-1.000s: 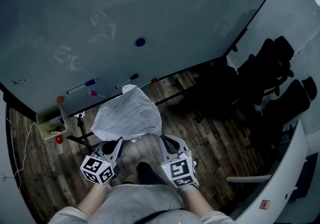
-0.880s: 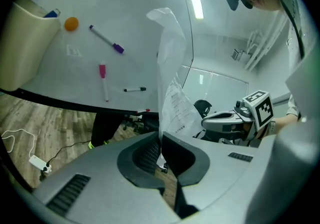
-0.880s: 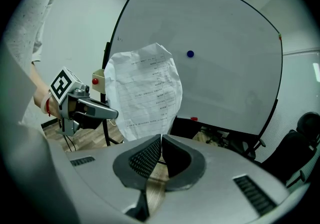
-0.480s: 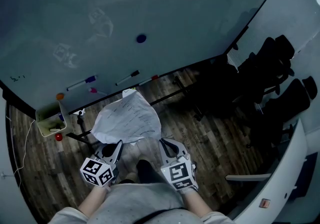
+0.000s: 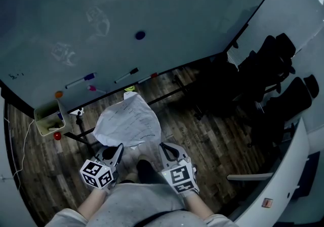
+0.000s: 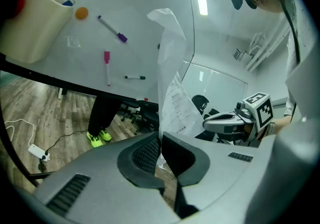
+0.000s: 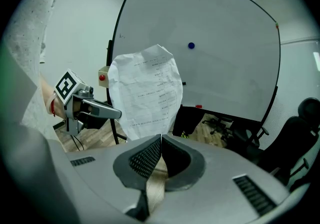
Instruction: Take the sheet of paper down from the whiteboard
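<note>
Ahead, sheet point(image 5: 129, 122), whiteboard point(image 5: 177, 8), blue magnet point(image 5: 140, 35), markers point(image 5: 126, 75), chairs point(image 5: 268, 64)

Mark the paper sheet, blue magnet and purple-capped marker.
paper sheet point(image 5: 127, 120), head view, middle of the printed face
blue magnet point(image 5: 140, 35), head view, its centre
purple-capped marker point(image 5: 81, 80), head view, middle of its barrel

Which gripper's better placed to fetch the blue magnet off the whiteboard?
Probably right: the right gripper faces the blue magnet directly; the left gripper angles toward the markers. Both pinch the sheet of paper.
</note>
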`<state>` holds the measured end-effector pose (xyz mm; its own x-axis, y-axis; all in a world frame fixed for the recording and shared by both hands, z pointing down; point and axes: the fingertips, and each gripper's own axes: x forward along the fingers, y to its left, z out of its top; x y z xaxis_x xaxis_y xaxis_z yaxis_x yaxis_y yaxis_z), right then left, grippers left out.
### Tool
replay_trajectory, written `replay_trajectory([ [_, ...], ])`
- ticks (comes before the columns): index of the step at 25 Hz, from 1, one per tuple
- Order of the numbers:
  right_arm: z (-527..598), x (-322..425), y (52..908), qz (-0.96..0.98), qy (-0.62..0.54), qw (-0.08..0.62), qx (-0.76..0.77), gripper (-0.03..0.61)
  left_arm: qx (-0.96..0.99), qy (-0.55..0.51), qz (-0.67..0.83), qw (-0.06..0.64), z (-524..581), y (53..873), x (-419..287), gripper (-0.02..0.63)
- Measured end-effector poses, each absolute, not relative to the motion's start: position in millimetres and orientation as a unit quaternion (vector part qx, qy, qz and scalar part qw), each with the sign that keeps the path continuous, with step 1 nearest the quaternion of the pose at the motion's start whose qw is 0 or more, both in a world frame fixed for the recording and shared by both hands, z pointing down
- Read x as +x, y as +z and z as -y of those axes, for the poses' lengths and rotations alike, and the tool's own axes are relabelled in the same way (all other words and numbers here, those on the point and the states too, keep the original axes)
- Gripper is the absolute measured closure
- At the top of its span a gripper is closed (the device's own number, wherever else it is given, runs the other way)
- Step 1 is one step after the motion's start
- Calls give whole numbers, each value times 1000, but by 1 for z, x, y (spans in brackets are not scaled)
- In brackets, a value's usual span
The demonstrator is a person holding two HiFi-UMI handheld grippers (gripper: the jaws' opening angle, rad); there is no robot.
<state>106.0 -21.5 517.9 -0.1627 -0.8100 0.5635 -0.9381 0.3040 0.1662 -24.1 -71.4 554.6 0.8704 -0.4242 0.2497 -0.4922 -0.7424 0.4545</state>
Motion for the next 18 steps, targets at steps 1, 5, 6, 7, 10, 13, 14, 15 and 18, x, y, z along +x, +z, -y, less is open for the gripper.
replay_trajectory([
  [1,21,105,518,754,112,287,580,557,931,66,244,261,71,555,-24,595],
  [5,19,102,519,753,109,289,581,558,933,69,238,260,70,556,-24,595],
  [6,18,102,520,753,109,289,581,558,934,69,237,259,71,557,-24,595],
  [7,18,101,520,752,110,289,582,558,934,68,235,259,71,557,-24,595],
  [10,17,100,519,751,106,289,584,558,935,68,230,260,71,557,-23,595],
  [13,14,105,518,747,107,288,590,558,936,67,225,262,70,557,-18,595],
  [14,13,107,518,746,108,287,591,558,936,66,223,264,69,557,-17,595],
  [15,12,108,518,745,108,287,593,558,936,66,222,266,69,558,-15,595],
  [18,7,113,520,741,109,288,596,558,935,67,216,272,66,559,-11,595],
])
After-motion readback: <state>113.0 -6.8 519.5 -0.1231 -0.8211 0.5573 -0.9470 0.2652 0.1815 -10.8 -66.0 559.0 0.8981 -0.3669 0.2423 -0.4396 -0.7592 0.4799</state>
